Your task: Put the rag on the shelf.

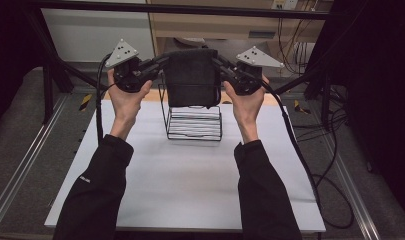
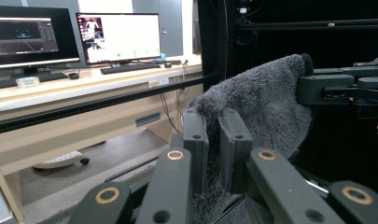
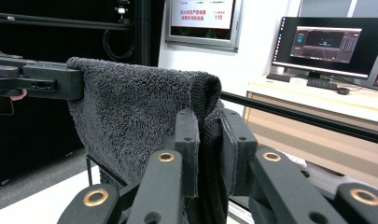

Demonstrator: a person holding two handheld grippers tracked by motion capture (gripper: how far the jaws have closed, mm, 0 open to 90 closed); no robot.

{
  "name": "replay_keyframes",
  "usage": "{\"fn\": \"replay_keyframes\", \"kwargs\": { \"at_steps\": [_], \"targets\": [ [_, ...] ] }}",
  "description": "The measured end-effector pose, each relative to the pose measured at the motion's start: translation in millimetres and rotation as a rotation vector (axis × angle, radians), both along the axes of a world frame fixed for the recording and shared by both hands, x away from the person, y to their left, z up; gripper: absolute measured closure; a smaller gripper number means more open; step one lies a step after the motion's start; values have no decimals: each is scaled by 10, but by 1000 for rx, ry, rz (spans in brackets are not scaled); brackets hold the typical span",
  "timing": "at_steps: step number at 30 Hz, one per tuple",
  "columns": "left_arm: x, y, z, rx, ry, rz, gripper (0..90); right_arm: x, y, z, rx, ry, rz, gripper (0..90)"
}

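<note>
A dark grey fluffy towel (image 1: 191,77) hangs folded in the air above a black wire rack (image 1: 194,122) at the back of the white table (image 1: 190,185). My left gripper (image 1: 162,62) is shut on the towel's upper left corner. My right gripper (image 1: 218,63) is shut on its upper right corner. In the left gripper view the towel (image 2: 266,112) runs from my jaws to the right gripper (image 2: 312,88) beyond. The right gripper view has the towel (image 3: 130,121) pinched between my jaws, with the left gripper (image 3: 70,81) holding its far end.
The wire rack stands under the towel near the table's far edge. A black frame bar (image 1: 190,9) crosses overhead at the back. Cables (image 1: 330,175) trail along the table's right side. A desk with monitors (image 2: 116,37) lies beyond the frame.
</note>
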State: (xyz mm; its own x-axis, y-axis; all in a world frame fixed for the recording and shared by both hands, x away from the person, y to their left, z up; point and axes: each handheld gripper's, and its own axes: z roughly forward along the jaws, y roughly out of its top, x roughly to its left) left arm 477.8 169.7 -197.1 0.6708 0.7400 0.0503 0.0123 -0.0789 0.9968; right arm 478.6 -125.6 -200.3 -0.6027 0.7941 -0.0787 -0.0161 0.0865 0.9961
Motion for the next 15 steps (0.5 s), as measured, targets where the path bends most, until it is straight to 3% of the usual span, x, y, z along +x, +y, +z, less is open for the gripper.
{"fn": "replay_keyframes", "kwargs": {
  "at_steps": [15],
  "targets": [
    [-159, 22, -236, 7, -6, -17, 823, -139, -2, -194, -32, -10, 12, 788]
  ]
}}
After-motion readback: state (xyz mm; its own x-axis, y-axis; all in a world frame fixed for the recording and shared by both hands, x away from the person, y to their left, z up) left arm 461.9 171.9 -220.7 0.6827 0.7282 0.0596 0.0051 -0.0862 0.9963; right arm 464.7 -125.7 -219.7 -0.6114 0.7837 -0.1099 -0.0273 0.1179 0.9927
